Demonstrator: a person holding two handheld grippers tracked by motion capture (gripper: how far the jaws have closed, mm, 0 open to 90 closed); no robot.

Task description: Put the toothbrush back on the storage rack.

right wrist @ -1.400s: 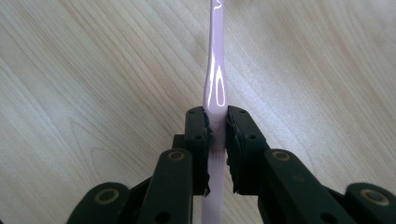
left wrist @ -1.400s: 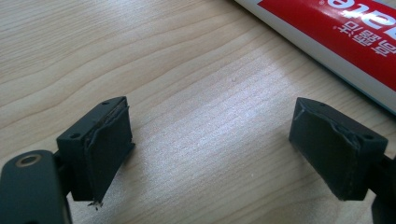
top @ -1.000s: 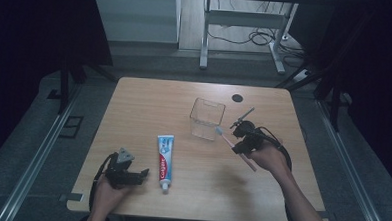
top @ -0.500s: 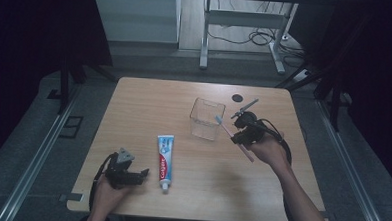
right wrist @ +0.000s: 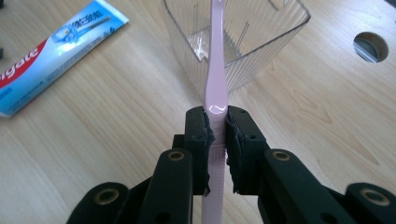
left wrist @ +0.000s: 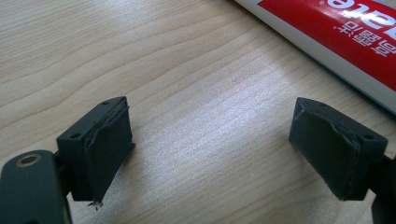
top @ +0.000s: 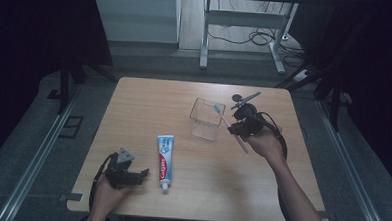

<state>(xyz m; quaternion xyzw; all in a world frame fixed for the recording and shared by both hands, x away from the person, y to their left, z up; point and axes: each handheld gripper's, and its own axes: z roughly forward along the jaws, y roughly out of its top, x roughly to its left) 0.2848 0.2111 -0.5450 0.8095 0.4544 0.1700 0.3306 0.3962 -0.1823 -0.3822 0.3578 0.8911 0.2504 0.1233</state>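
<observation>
Clearly Colgate lettering on toothpaste tube (top: pixel 165 160); Chinese characters beside.

It looked like a lab or test room: a bare wooden table (top: pixel 149 108) stood under dark curtains, with floor rails beside it and loose cables behind it.

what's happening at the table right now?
A person works two handheld grippers at a wooden table. The right gripper is clamped on a pink plastic toothbrush, its head end raised over the clear ribbed plastic cup, not yet dropped in. The left gripper rests open near the table's front edge, beside the red, white and blue toothpaste tube, which lies flat, untouched.
</observation>
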